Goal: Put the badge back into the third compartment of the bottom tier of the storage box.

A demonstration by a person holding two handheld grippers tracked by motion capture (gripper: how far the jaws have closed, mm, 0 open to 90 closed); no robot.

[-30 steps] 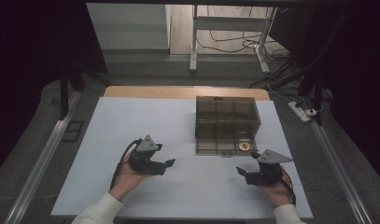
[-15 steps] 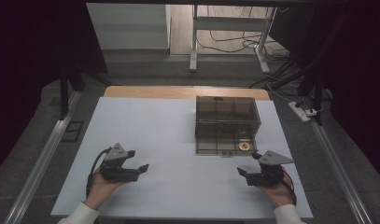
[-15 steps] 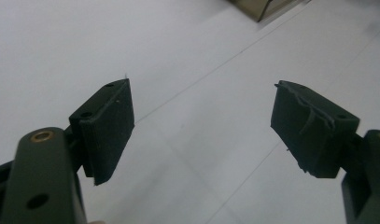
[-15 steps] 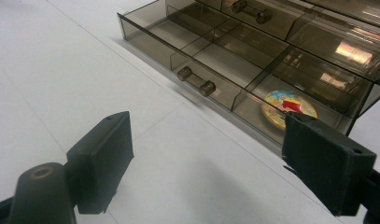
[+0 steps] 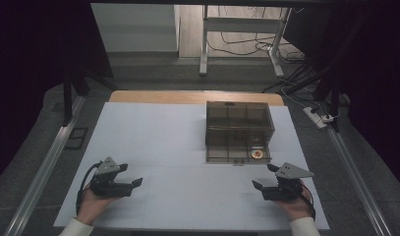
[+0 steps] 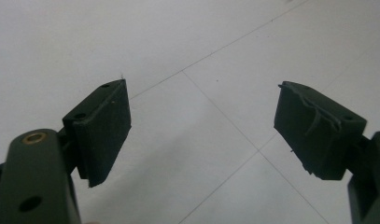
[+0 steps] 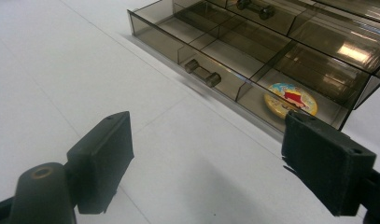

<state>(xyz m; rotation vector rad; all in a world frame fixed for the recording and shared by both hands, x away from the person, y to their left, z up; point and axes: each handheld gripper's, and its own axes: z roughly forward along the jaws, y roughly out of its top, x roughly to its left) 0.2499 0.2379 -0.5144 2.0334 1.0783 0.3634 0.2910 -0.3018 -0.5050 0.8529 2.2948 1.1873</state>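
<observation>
1. The table (image 5: 153, 128), white-topped, carries everything; both hands rest near its near edge, well apart.
2. The drawer box (image 5: 239, 125), smoked and see-through, stands right of centre toward the far edge. Its bottom drawer (image 5: 237, 153) is pulled out toward the person, its long axis running side to side along the table. A bar handle (image 7: 202, 73) sits on the drawer front.
3. The right gripper (image 5: 265, 183) lies near the near right corner, just in front of the open drawer and a little to its right. Its jaws stand wide with nothing between them.
4. The left gripper (image 5: 130, 184) lies near the near left corner, well apart from the box. Its jaws have just been opening and now stand wide over bare table.
5. The disc (image 7: 291, 99), small, round and colourful, lies flat in the drawer's right-end compartment. It is ahead of the right gripper and slightly to the right in the right gripper view. The right hand is far nearer, so a reach would likely fall to it.
</observation>
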